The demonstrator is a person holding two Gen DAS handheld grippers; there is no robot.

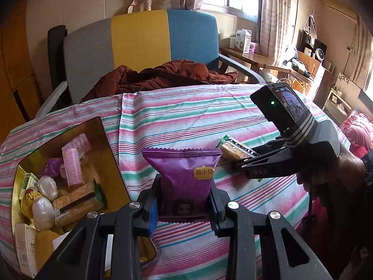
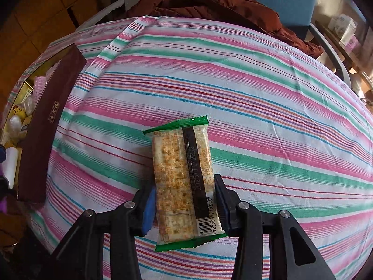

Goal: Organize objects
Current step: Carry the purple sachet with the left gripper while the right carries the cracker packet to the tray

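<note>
The purple snack packet (image 1: 184, 177) is squeezed between the fingers of the left gripper (image 1: 184, 207) and is held up just above the striped cloth (image 1: 186, 116) on the counter. The cracker packet (image 2: 184, 182) is clamped at its lower part by the right gripper (image 2: 185, 207); whether it is lifted or lying on the cloth cannot be told. The gold box (image 1: 102, 140) sits at the left side of the counter, near the purple packet, and it is already crowded with a pink hair roller (image 1: 73, 163), two pearly shells (image 1: 44, 200), another cracker packet (image 1: 74, 205) and small cartons.

A few things could go wrong from here. The purple packet is soft and puffy, so it could be squashed if it is pinched too hard, or it could slide out if it is pinched too lightly. The crackers could be snapped by a hard squeeze. The box is quite full, so a packet dropped on top could slide off or poke over the edge. The two grippers are close together, so they could be bumped into each other if both are moved to the box at once. The loose cloth could be dragged and the box pulled with it.
</note>
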